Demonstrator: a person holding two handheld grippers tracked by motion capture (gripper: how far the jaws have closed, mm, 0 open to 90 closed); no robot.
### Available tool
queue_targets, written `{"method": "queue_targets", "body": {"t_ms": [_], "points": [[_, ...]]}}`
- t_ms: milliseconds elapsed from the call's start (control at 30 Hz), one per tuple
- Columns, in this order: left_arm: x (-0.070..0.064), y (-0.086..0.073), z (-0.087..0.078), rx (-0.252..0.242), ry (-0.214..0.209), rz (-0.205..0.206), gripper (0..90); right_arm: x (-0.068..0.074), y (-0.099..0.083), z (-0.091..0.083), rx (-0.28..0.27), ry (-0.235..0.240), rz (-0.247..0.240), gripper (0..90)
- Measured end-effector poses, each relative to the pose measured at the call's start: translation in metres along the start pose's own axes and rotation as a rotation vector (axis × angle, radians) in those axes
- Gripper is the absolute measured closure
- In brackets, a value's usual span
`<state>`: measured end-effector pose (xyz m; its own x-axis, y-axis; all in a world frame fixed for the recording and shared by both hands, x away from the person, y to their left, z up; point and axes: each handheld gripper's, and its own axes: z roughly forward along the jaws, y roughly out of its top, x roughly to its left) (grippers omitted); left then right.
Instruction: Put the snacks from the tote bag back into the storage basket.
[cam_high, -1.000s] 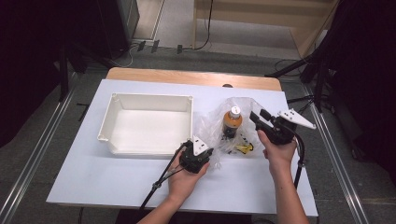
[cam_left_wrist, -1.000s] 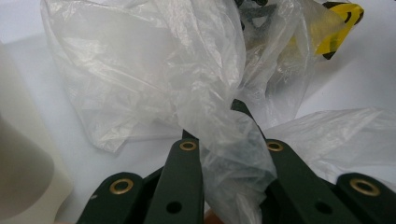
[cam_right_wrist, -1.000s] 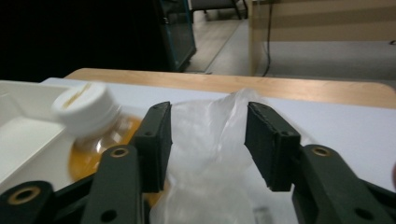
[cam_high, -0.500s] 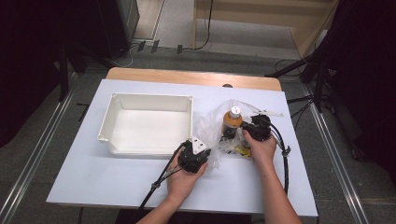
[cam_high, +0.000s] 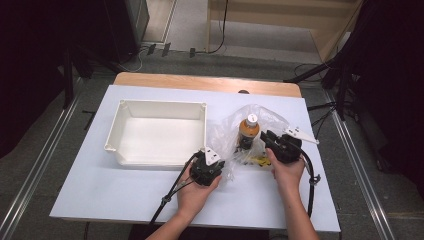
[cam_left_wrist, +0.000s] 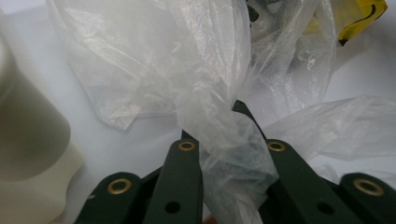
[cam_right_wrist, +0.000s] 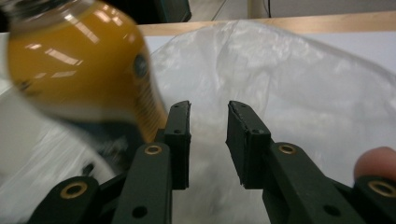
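— So, what does the high view give you first?

— Biggest thing is the white tabletop (cam_high: 100, 200), with a white tray (cam_high: 162, 107) sitting toward its left half, long side parallel to the front edge. Just right of the tray lies a crumpled clear plastic bag (cam_high: 272, 117), about mid-depth and right of centre. Inside it an orange bottle (cam_high: 248, 131) stands upright, white cap up, long axis vertical.

— And the gripper views add what?

— The left gripper view shows what the overhead cannot: a twisted bunch of the plastic bag (cam_left_wrist: 210, 116) pinched between the jaws of the left gripper (cam_left_wrist: 211, 122), which is clamped on the film. The tray's rounded corner sits at that view's left. In the high view the left gripper (cam_high: 212, 162) sits at the bag's front-left corner, by the tray's front-right corner.

— The right one?

— Its own view shows the right gripper (cam_right_wrist: 208, 109) with a clear gap between the jaws, nothing in them; the bottle (cam_right_wrist: 79, 60) looms tilted just left of the left jaw, the bag (cam_right_wrist: 289, 74) behind. Overhead, the right gripper (cam_high: 275, 139) is just right of the bottle.

— Room to move?

— Bare tabletop along the front edge and toward the right edge. A small yellow item (cam_high: 261, 161) lies in the bag near the front.
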<state>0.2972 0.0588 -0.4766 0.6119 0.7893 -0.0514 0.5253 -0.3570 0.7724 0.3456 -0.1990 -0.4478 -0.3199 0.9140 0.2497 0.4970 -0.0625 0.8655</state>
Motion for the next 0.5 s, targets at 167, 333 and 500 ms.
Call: {"method": "queue_targets", "body": {"t_ms": [167,333,500], "points": [[-0.002,-0.001,-0.005,-0.069,-0.031,0.032,60.7,-0.001,-0.025,-0.001,0.113,0.027,0.011,75.6],[0.001,-0.003,-0.013,-0.169,-0.073,0.004,52.8,-0.003,-0.036,0.008,0.201,0.005,0.036,87.0],[0.003,-0.005,-0.014,-0.151,-0.089,0.006,84.4,0.0,-0.038,0.014,0.257,-0.04,0.008,90.0]]}}
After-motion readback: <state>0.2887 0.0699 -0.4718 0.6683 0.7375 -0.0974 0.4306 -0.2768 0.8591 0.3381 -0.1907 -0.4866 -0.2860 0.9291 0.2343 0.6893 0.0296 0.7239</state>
